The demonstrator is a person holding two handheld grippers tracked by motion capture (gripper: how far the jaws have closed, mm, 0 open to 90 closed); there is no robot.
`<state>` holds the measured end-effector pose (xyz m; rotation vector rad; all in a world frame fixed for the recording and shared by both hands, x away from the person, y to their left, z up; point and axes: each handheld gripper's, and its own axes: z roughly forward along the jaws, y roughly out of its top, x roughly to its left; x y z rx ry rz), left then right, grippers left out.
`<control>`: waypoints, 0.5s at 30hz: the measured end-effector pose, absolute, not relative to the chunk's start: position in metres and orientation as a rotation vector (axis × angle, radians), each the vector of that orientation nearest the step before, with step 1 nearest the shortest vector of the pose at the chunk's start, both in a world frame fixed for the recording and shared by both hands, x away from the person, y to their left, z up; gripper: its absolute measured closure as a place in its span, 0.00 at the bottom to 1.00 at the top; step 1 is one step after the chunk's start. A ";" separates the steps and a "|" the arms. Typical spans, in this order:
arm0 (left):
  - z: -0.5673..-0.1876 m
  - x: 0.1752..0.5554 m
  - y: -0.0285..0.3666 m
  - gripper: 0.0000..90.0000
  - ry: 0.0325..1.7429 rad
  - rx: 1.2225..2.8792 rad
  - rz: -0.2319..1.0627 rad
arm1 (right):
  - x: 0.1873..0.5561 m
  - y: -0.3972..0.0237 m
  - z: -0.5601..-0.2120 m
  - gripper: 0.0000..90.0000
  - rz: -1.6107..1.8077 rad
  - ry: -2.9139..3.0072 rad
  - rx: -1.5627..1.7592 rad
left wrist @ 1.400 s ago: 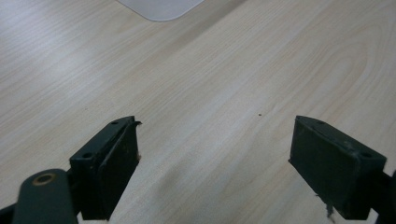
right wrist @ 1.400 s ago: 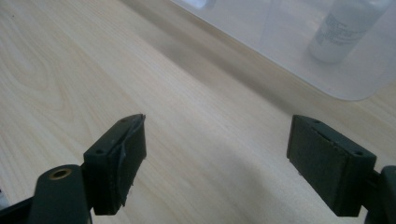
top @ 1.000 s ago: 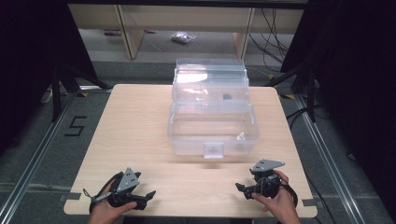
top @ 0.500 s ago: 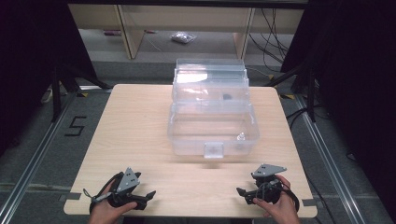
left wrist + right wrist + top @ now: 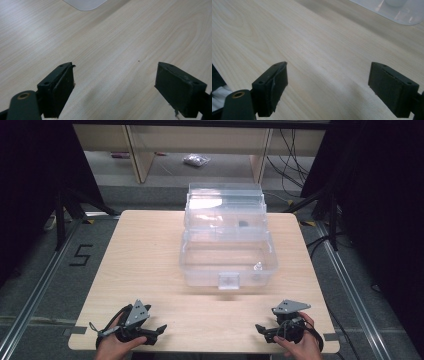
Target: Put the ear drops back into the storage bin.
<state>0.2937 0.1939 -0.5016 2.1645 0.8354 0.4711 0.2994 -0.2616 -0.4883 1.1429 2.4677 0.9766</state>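
A clear plastic box [image 5: 227,255] stands open in the middle of the table [image 5: 145,260], its stepped lid tilted back. A small white piece [image 5: 258,266] lies in its front right corner and a small dark piece [image 5: 243,224] in the upper tray. My left gripper [image 5: 159,330] rests near the front left edge, open over bare wood [image 5: 115,80]. My right gripper [image 5: 260,329] sits near the front right edge. Its jaws have just been opening and stand wide with nothing between them [image 5: 328,82]. Both point inward, well short of the box.
A box corner [image 5: 85,3] shows at the top of the left gripper view, and another box corner [image 5: 402,12] at the top right of the right gripper view. Beyond the table stand wooden shelves with a bag [image 5: 196,160] on the floor, and cables [image 5: 295,150].
My right gripper has slid a little toward the table's near edge. The left gripper and the box have stayed put.
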 end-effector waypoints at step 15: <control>-0.502 0.293 0.193 0.17 0.843 2.144 0.454 | 0.294 -0.268 -0.488 0.19 0.997 2.441 1.171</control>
